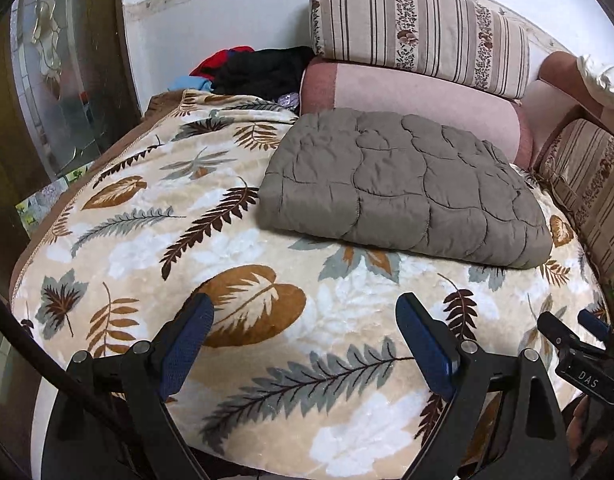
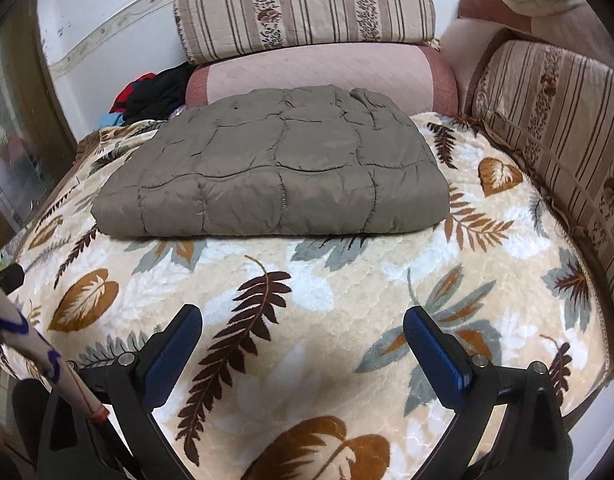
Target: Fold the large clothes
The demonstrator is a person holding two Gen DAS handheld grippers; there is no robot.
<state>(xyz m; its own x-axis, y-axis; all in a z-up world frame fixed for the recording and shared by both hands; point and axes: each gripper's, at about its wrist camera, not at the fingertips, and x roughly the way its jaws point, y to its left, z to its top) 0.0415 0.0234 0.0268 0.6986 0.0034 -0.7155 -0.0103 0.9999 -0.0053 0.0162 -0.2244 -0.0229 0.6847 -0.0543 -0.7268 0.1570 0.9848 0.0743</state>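
At the far left stands a dark wooden door with frosted glass (image 1: 55,92), and behind the bed's left corner lies a heap of red, black and blue clothes (image 1: 251,68). The bed is covered by a cream blanket with a leaf print (image 1: 147,216). On it, toward the back and right of the middle in the left wrist view, lies the grey-brown quilted garment (image 1: 407,188), folded into a thick flat rectangle with its rounded fold edge facing the cameras. Its far edge touches a pink bolster (image 1: 407,96), which carries a striped floral cushion (image 1: 419,28) on top. A second striped cushion (image 2: 555,120) lines the bed's right side.

The left tongs (image 1: 305,344) hang over the bare blanket, released, blue pads spread wide with nothing between them, well short of the garment. The right tongs (image 2: 303,344) do the same in their own view, released and empty above the leaf print.
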